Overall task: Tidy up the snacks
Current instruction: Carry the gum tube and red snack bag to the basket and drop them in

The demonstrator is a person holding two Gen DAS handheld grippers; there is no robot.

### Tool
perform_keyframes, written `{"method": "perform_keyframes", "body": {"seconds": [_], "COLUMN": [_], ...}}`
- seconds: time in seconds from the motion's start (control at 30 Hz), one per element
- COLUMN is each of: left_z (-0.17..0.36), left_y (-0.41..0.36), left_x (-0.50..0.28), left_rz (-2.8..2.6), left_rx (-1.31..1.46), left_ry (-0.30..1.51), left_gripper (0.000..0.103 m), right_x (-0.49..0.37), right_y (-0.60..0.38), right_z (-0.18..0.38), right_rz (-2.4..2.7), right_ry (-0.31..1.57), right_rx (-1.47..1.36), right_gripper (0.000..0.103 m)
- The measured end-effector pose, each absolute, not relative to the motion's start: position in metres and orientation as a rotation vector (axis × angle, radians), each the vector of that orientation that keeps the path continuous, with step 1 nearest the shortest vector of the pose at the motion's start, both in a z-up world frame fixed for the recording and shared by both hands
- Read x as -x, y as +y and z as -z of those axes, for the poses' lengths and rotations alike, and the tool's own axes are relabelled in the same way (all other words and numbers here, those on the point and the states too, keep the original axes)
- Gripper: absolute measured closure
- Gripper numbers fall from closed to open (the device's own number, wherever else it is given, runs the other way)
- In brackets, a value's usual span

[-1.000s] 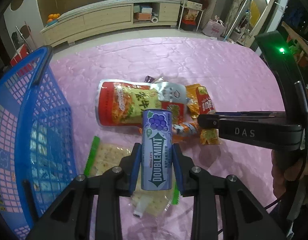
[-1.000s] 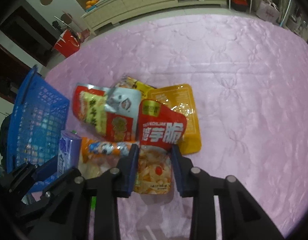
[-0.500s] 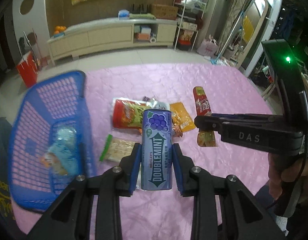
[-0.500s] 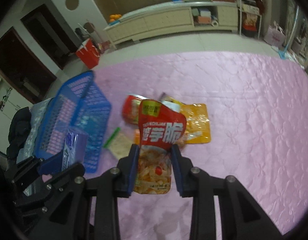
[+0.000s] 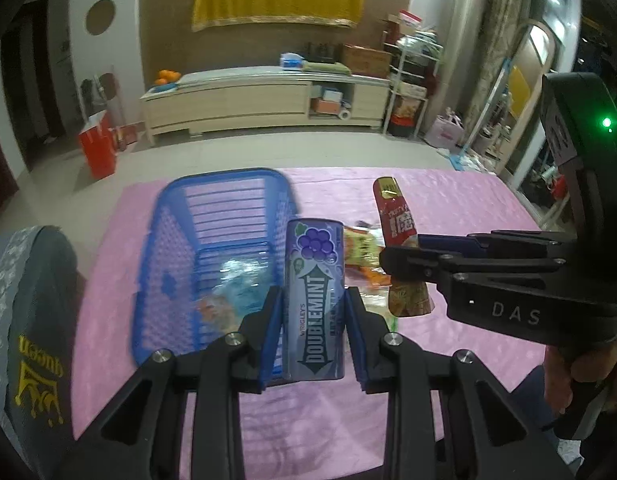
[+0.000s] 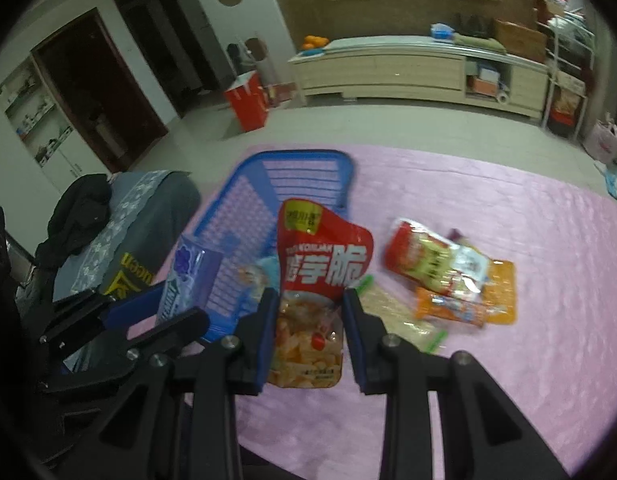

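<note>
Both loads are in transit toward the blue basket: the left gripper clamps the Doublemint pack, the right gripper the red chip pouch. Next, each probably needs carrying over the basket's rim before its fingers part.

Blue basket, pink tablecloth

Indoor light is dim and cool, with bright glare from a window at upper right. Fisheye bending curves the room and blackens the corners. The blue basket and loose snack packets look motion-blurred.
</note>
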State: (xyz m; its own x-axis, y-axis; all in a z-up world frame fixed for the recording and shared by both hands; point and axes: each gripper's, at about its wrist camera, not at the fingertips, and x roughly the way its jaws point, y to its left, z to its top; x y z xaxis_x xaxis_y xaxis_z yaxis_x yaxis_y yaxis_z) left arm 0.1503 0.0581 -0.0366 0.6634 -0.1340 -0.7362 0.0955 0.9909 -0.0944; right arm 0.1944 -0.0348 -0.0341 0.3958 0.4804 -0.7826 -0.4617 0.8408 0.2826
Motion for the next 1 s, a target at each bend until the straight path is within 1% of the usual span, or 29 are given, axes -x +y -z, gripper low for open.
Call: {"method": "perform_keyframes", "body": {"seconds": [0.3,0.57,0.63,0.7,0.73,0.77,0.8,0.93,1.0], "left_z": [0.043,0.051,0.052,0.053,0.053,0.052,0.052,0.051,0.053], "left_y": [0.122,0.137,0.138,0.137,0.136,0.136,0.134,0.135,0.134], "left_x": [-0.133,-0.128,-0.129,-0.127,-0.127,-0.129,-0.129,-0.131,-0.132], "left_rz": [0.061,0.059,0.057,0.067,0.069,0.07,0.072,0.076,0.081], "left_rx": [0.101,0.125,0.125,0.13,0.132,0.132,0.13,0.131,0.132], "left_ry": [0.844,0.856,0.863,0.864,0.864,0.865,0.865,0.867,0.871], "left_gripper": [0.074,0.074,0.074,0.074,0.074,0.074,0.074,0.074,0.074], "right_x": [-0.191,-0.192,-0.191,-0.191,-0.191,-0.191,-0.192,-0.191,-0.19], "right_y": [0.025,0.043,0.046,0.047,0.045,0.043,0.041,0.031,0.024], "right_z": [0.053,0.069,0.071,0.071,0.071,0.072,0.072,0.072,0.07], "right_rz": [-0.634,-0.577,-0.569,-0.553,-0.544,-0.538,-0.539,-0.538,-0.523], "right_ry": [1.041,1.075,1.078,1.068,1.065,1.063,1.068,1.068,1.064], "right_rx": [0.036,0.109,0.138,0.154,0.159,0.157,0.152,0.134,0.129], "right_gripper": [0.066,0.066,0.06,0.047,0.043,0.032,0.025,0.025,0.022]}}
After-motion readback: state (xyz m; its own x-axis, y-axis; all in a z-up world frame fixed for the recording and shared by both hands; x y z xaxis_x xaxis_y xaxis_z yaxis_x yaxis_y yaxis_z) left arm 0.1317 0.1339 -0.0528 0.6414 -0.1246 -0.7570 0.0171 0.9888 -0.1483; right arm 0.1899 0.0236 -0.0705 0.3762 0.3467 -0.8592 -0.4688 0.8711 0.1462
